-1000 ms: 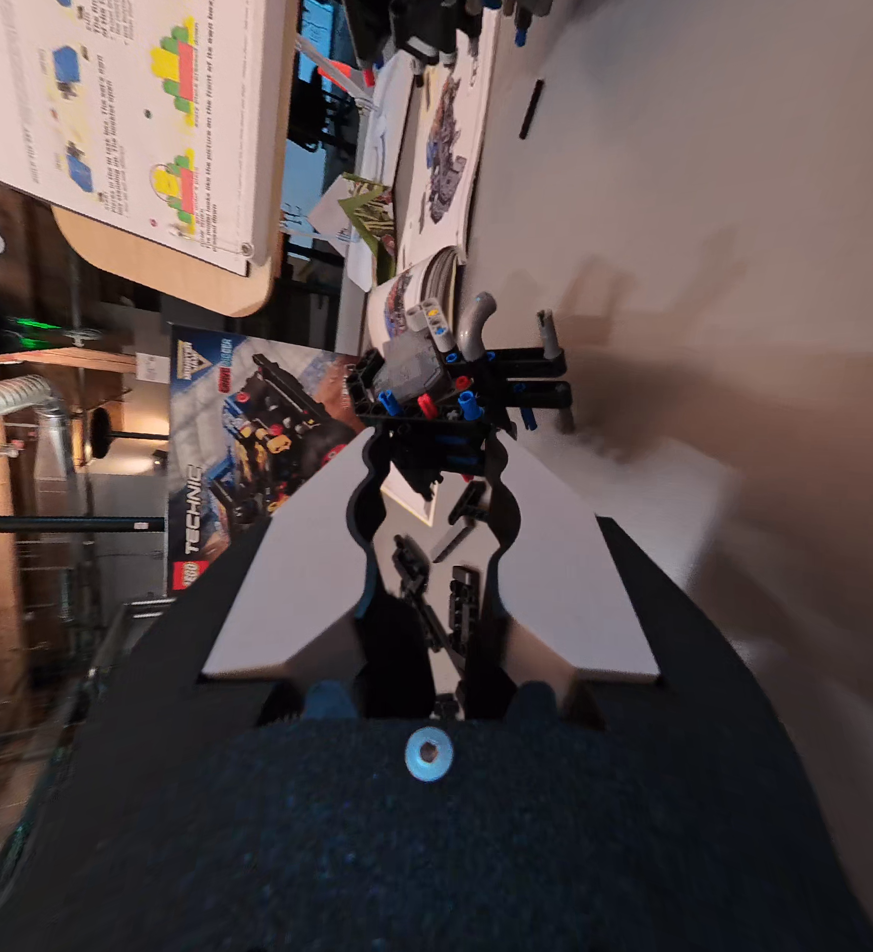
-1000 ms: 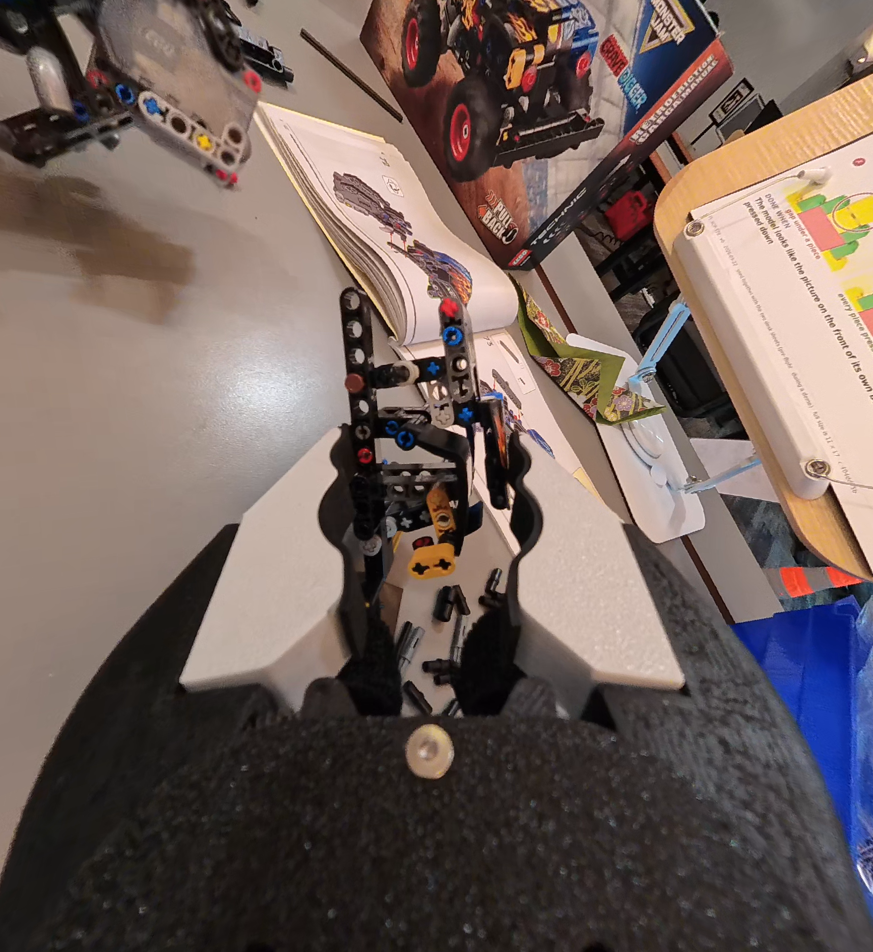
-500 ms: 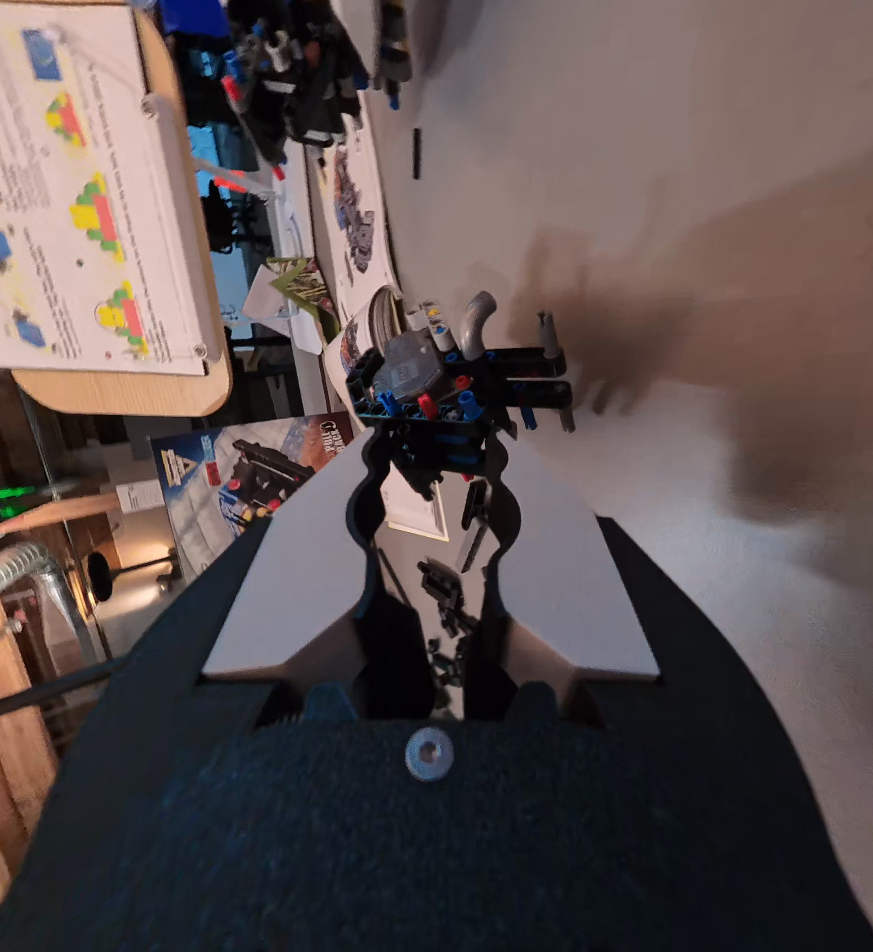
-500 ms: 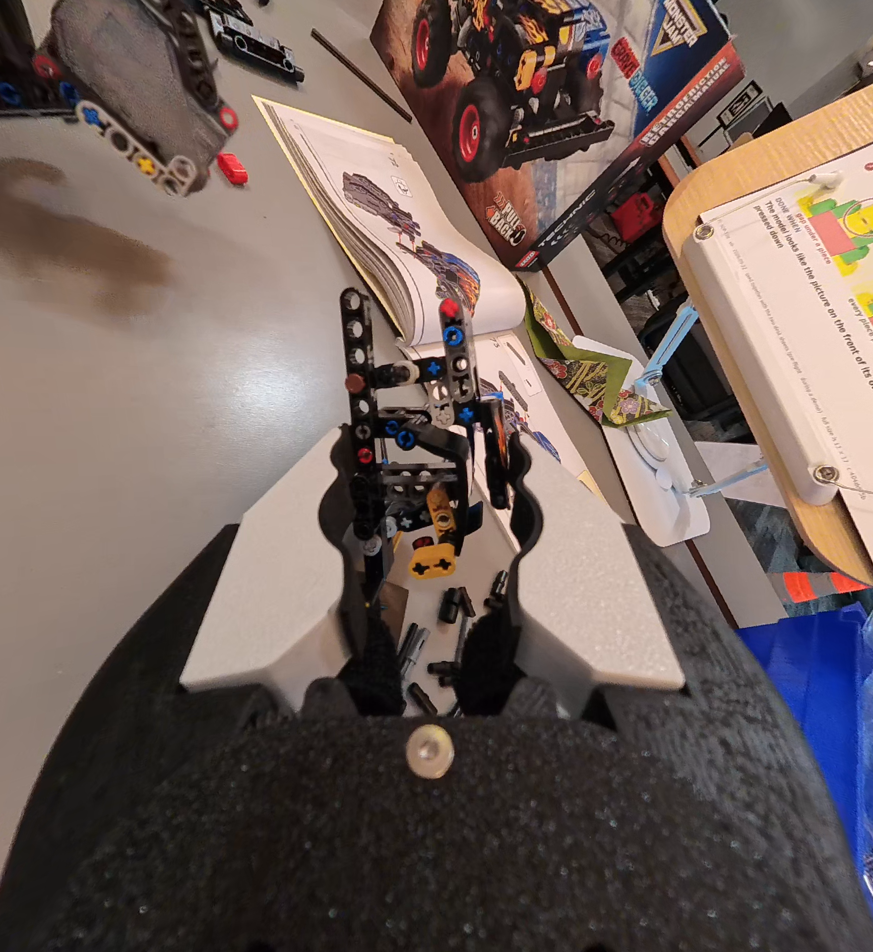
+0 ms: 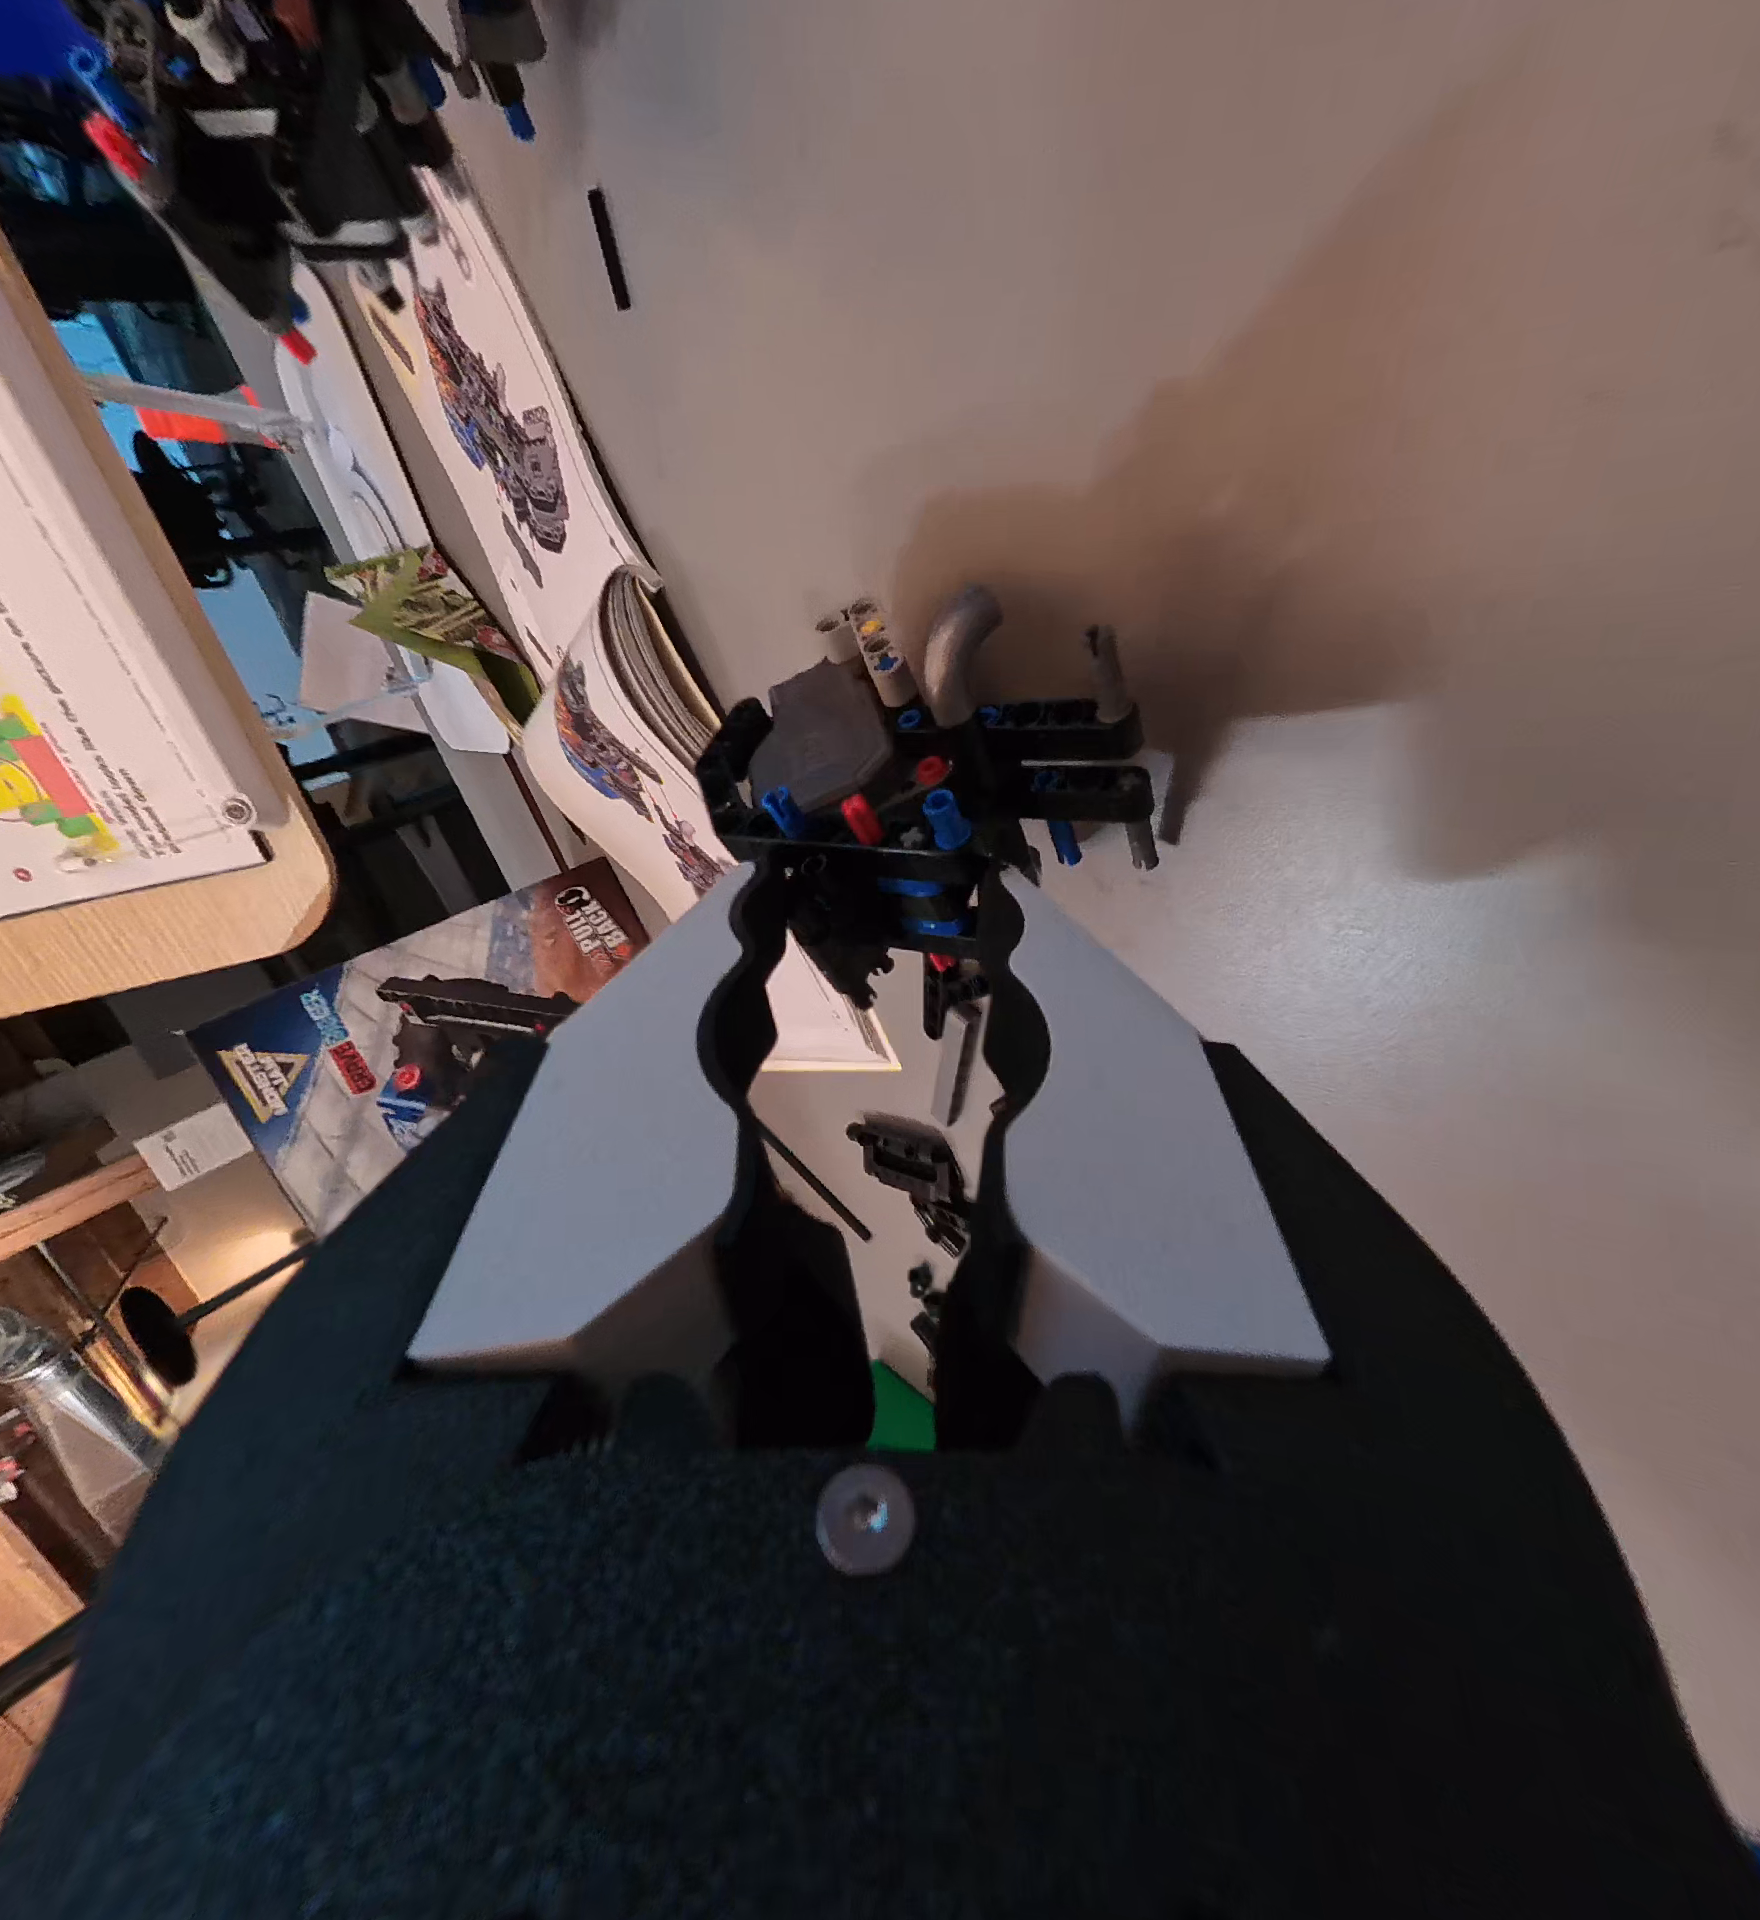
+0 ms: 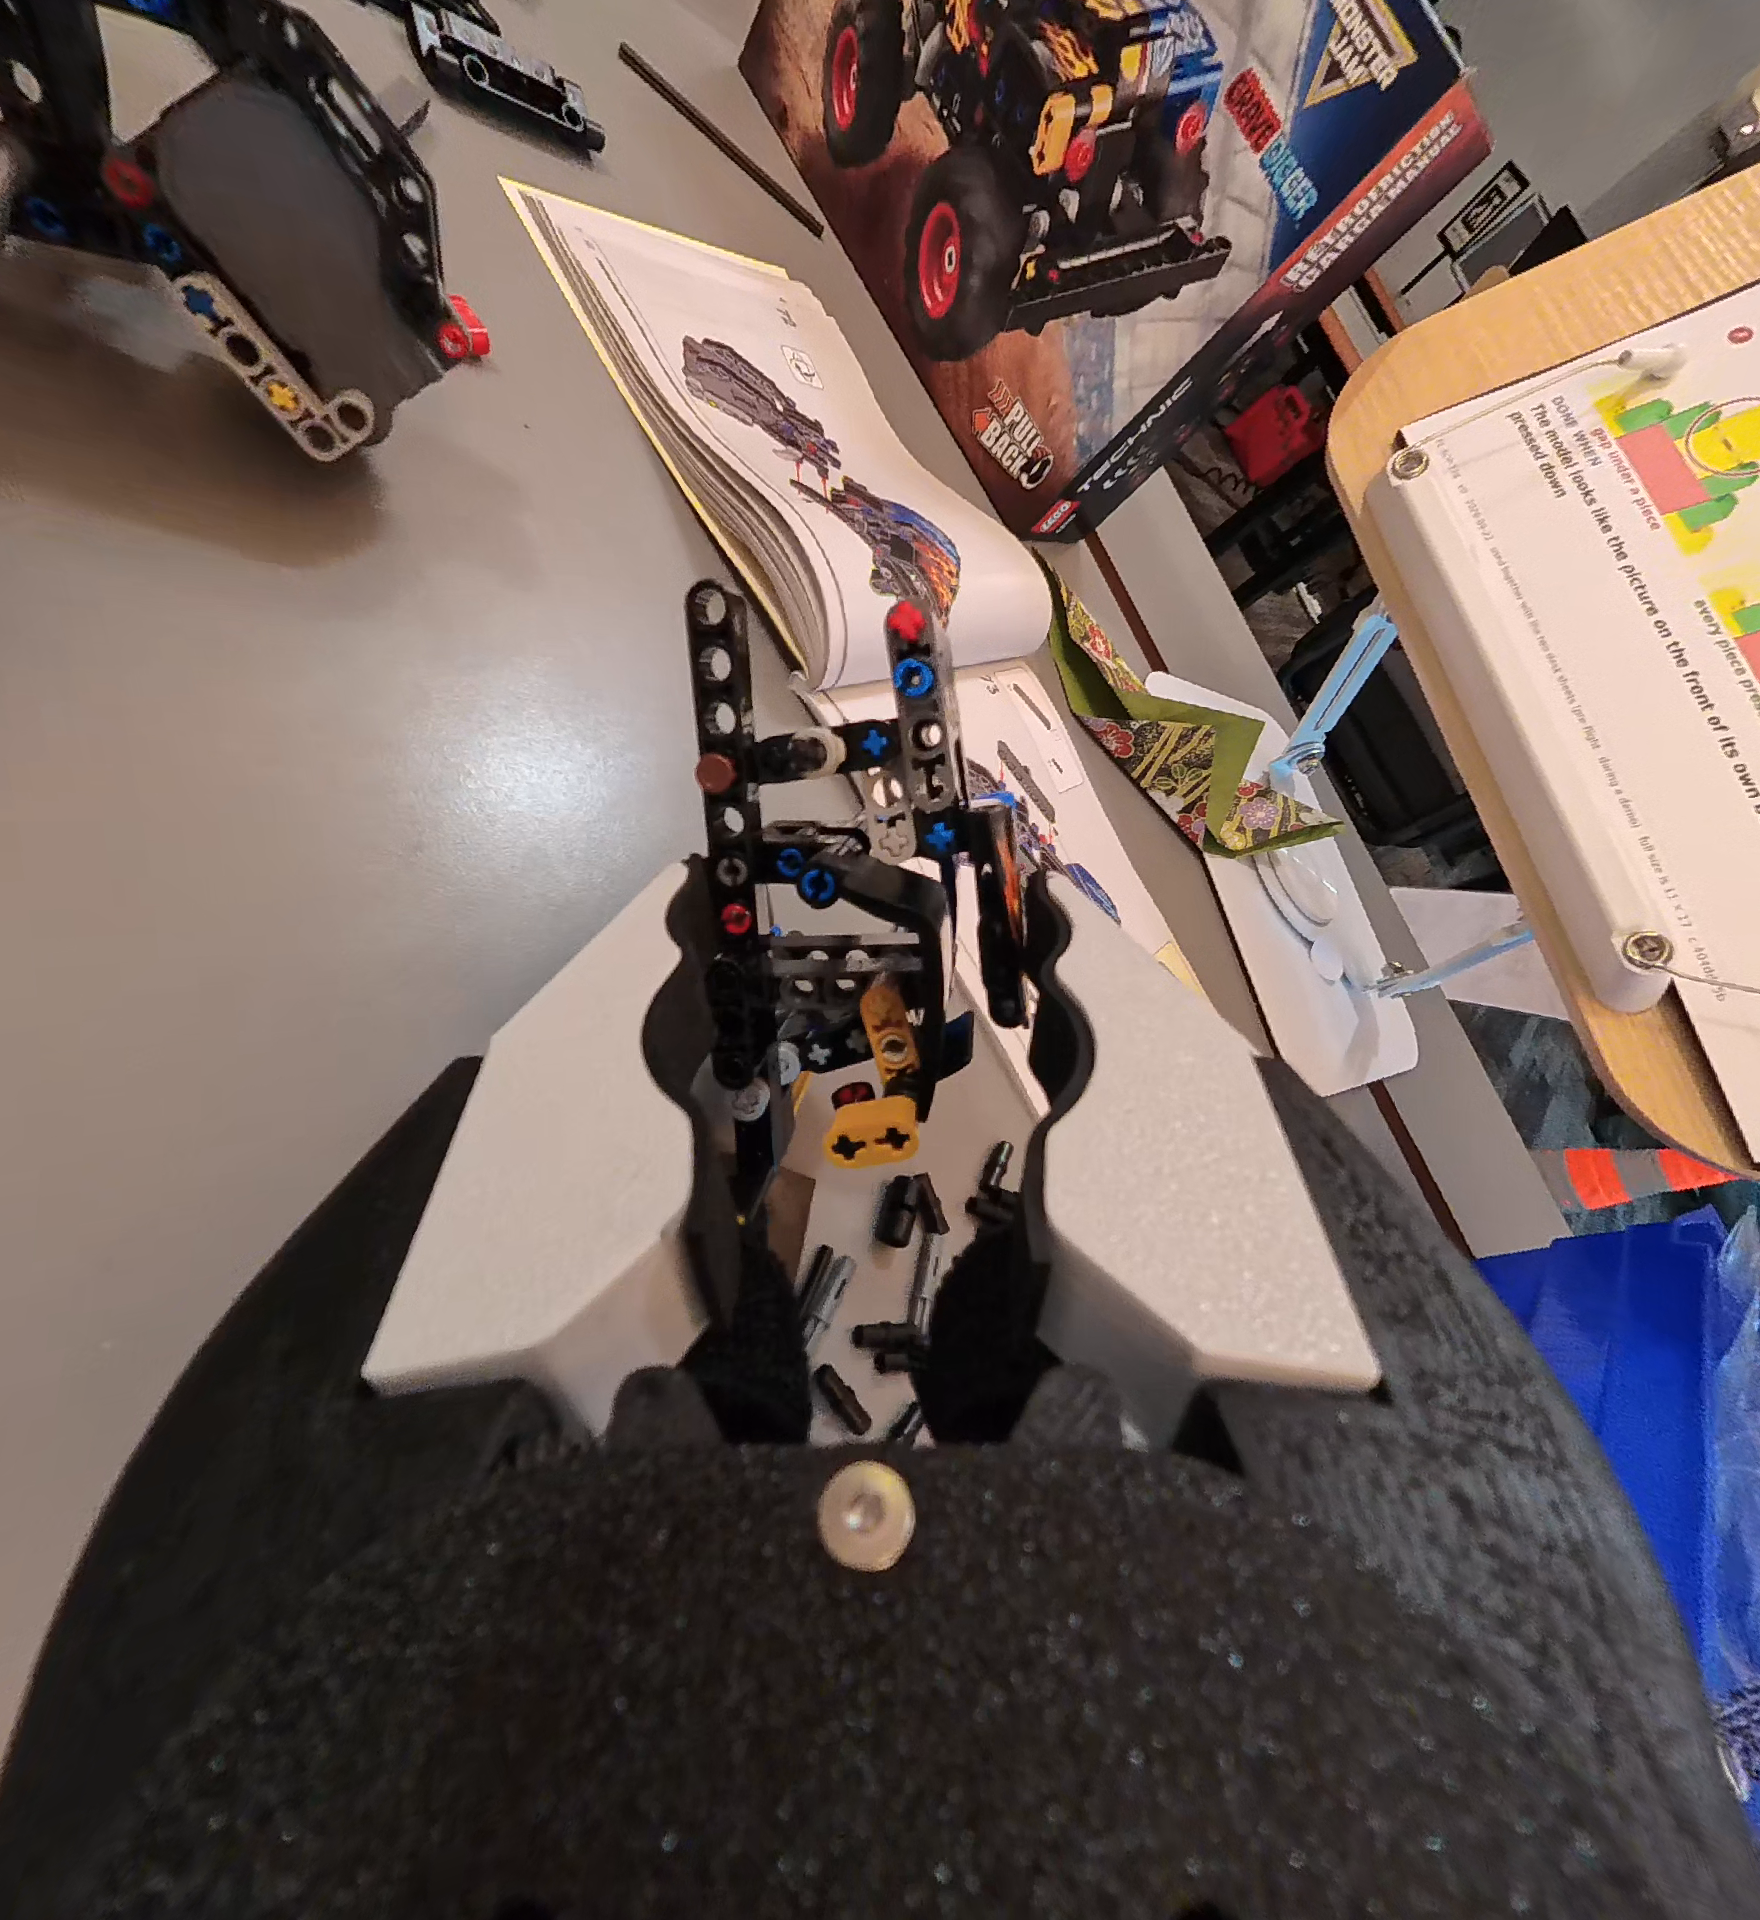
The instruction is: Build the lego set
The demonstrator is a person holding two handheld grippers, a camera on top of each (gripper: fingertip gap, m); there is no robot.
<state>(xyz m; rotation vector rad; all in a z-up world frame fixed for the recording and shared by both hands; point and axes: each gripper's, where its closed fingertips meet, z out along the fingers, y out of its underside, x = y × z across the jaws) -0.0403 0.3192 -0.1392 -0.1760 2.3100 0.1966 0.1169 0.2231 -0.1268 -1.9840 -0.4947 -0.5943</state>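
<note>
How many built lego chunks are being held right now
2. The left gripper holds the grey-block assembly; the right gripper holds the black-beam assembly. Loose pins lie on the table below; others may be hidden.

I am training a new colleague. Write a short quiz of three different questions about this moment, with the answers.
1. True or false: the left tongs hold nothing.
2. Multiple choice: the yellow piece on the beam assembly in the right tongs sits (A) at the far tip, (B) low, between the fingers, (C) loose on the table.
3. Fill in: the open instruction booklet lies between the table's bare middle and the ____ that shows a monster truck.

Key: 1 false, they are closed on the grey-bodied assembly; 2 B; 3 box.
</note>
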